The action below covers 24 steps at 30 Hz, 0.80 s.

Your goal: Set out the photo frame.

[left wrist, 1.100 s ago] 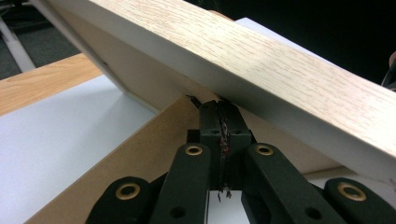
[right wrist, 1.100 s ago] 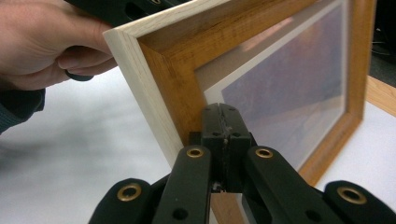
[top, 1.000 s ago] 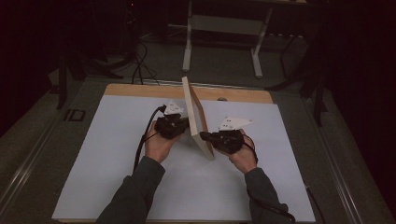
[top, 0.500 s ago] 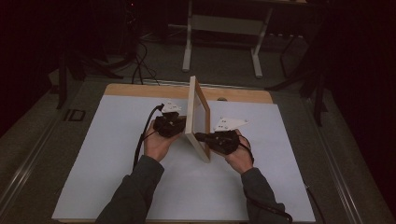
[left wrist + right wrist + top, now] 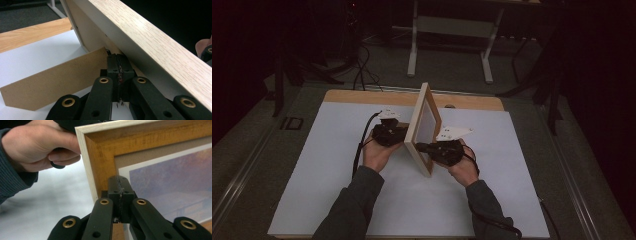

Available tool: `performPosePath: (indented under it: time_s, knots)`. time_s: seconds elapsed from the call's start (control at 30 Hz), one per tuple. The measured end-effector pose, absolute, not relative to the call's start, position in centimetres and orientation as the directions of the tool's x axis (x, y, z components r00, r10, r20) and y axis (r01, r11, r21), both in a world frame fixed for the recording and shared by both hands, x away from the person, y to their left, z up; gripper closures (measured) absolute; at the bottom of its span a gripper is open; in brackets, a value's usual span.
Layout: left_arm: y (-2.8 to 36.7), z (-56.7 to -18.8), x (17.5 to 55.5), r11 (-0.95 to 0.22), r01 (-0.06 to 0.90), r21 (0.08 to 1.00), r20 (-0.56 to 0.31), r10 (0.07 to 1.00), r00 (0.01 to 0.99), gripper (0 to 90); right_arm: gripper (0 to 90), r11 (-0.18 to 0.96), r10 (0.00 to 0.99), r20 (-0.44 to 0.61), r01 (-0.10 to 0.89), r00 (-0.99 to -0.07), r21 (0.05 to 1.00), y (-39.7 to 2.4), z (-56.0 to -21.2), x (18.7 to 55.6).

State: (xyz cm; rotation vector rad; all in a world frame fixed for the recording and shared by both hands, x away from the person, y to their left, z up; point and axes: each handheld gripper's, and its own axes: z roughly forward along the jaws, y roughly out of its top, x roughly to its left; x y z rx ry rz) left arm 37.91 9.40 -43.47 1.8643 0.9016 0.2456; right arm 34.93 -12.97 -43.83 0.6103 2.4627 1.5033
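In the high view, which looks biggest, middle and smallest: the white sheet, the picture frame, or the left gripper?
1. White sheet, by far the biggest.
2. Picture frame, middle.
3. Left gripper, smallest.
The frame stands on edge, so it looks narrower than it is.

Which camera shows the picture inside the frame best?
The right gripper view: the print sits close, bluish, behind its mat. The high view shows the frame standing nearly edge-on; the left gripper view shows its back and stand.

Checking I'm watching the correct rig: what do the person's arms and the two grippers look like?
Both forearms wear dark grey ribbed long sleeves. The left gripper and right gripper are black, each topped by a pale three-cornered plate with small dark marks. A black cable trails from the left one. Up close, the black jaw links carry brass-coloured rivets.
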Motion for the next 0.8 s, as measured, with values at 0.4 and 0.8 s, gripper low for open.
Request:
performPosePath:
  time_s: [0.4, 0.8]
  knots:
    - [11.1, -42.1, 37.1, -0.116, 0.498, 0.859, -0.257, 0.745, 0.616, 82.8, 87.3, 0.430, 0.462, 0.026, 0.250, -0.887, 0.868, -12.8, -44.5, 35.1]
    - [12.5, -41.1, 36.8, -0.035, 0.537, 0.843, -0.337, 0.743, 0.578, 62.3, 69.2, 0.438, 0.484, 0.062, 0.303, -0.873, 0.846, -13.5, -45.1, 35.8]
